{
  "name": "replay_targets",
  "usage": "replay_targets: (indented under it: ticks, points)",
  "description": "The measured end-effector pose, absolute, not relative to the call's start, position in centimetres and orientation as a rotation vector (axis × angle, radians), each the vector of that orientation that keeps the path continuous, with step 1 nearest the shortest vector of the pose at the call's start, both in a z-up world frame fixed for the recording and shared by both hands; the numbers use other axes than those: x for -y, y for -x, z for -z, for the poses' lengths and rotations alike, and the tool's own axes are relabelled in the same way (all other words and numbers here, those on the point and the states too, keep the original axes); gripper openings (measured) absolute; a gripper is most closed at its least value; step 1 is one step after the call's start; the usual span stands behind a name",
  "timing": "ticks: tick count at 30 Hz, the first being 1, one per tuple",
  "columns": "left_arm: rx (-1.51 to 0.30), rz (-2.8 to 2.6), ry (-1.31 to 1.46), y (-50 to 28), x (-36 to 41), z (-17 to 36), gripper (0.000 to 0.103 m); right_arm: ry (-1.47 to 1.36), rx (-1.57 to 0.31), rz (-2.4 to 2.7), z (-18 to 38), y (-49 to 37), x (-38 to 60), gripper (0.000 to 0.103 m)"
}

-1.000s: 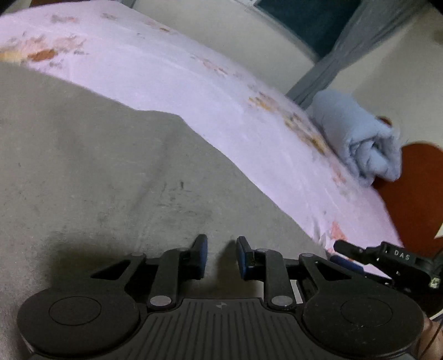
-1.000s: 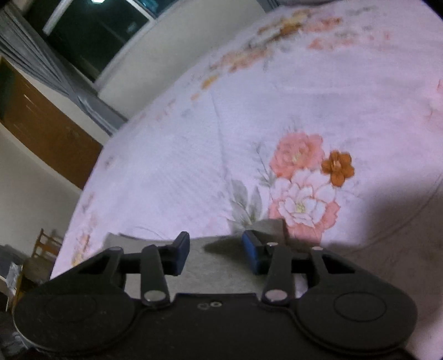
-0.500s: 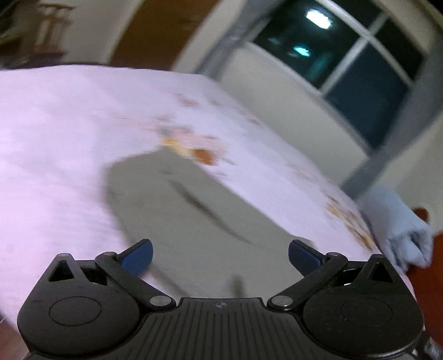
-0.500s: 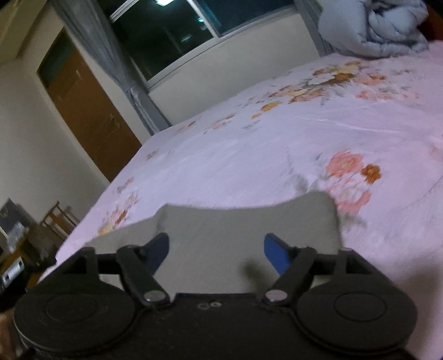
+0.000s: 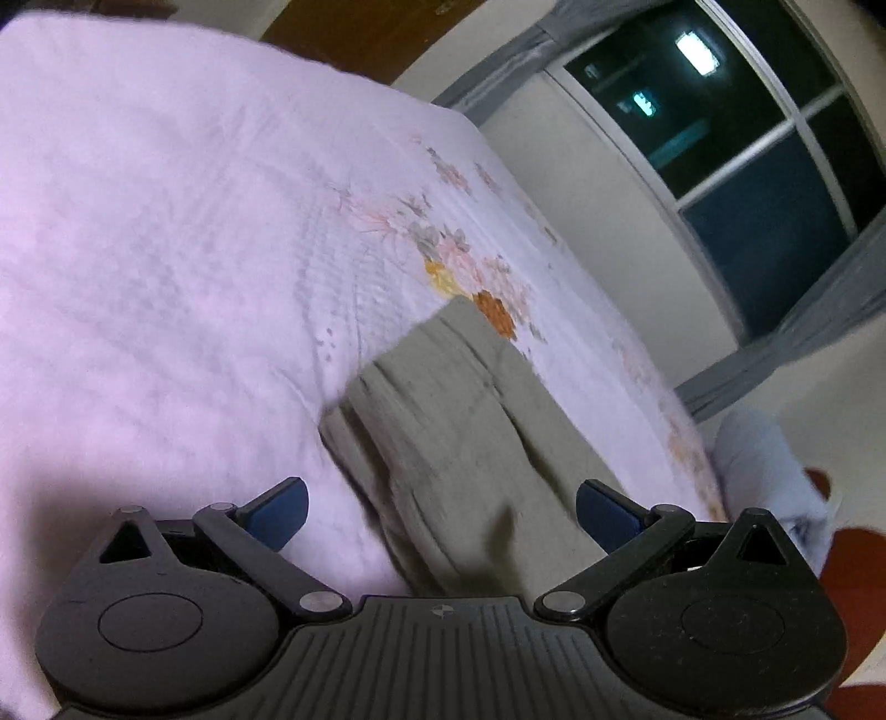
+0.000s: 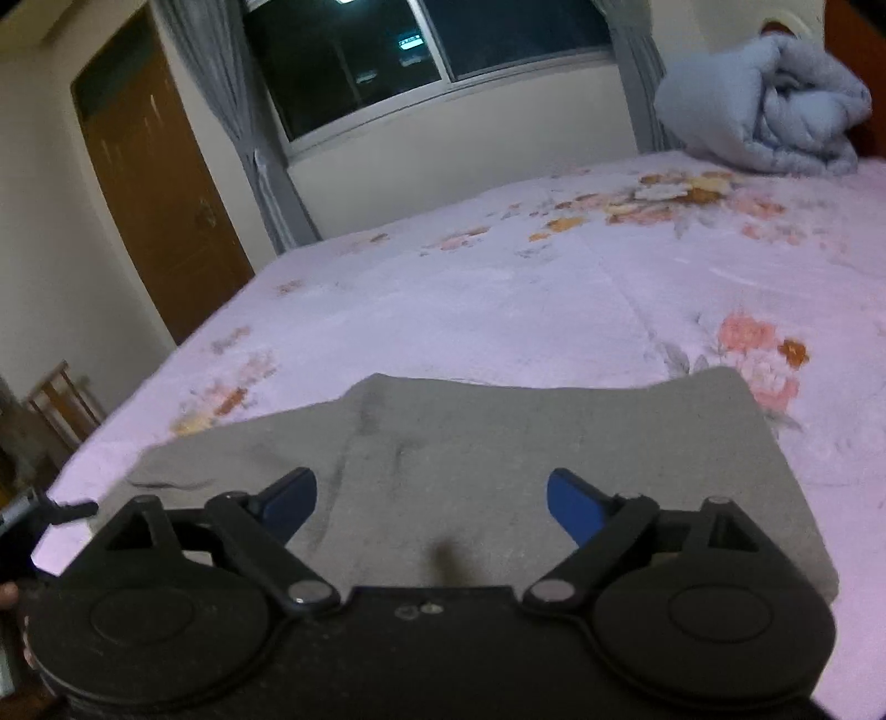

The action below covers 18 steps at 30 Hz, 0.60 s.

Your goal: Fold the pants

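Grey pants (image 6: pixel 498 443) lie folded flat on a pink flowered bedsheet (image 6: pixel 498 299). In the left wrist view the pants (image 5: pixel 465 410) run away from the camera, their layered folded edge on the left. My left gripper (image 5: pixel 440 507) hangs wide open above the near end of the pants, with nothing between its blue pads. My right gripper (image 6: pixel 432 498) hovers over the pants with its jaws still opening; no cloth is pinched between them. The left gripper's tip (image 6: pixel 61 507) shows at the left edge of the right wrist view.
A rolled pale blue blanket (image 6: pixel 769 111) lies at the head of the bed, also in the left wrist view as a blanket (image 5: pixel 769 471). Behind the bed are a dark window (image 6: pixel 432 50), grey curtains (image 6: pixel 243 127) and a brown door (image 6: pixel 160 183). A wooden chair (image 6: pixel 61 399) stands at left.
Both grippers went from nearly shut to wide open, let go of the grey cloth and drew back from it. Both views now show the whole folded pants and the room beyond.
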<state>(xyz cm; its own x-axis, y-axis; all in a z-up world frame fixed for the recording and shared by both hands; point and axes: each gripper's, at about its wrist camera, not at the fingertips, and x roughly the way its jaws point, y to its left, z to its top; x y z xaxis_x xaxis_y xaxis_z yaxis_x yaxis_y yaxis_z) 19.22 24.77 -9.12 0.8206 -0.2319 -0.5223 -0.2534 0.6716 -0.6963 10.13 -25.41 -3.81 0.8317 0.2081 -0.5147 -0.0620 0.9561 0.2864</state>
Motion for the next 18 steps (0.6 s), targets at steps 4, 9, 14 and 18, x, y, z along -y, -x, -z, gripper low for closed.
replay_targets:
  ticks: [4,9,14,18]
  points:
    - [-0.628,0.013,0.852,-21.0,-25.0,10.4,0.103,-0.255,-0.595,-0.119,4.4,-10.2,25.0,0.084]
    - [-0.639,0.021,0.772,-22.9,-24.1,10.2,0.099,-0.228,-0.632,-0.079,5.8,-10.4,24.4,0.084]
    - [-0.599,0.050,0.799,-21.2,-25.6,9.4,0.036,-0.120,-0.642,-0.105,6.6,-10.1,21.7,0.084]
    - [-0.553,0.098,0.750,-20.7,-25.0,6.7,0.036,0.018,-0.625,-0.097,7.4,-9.8,19.0,0.084]
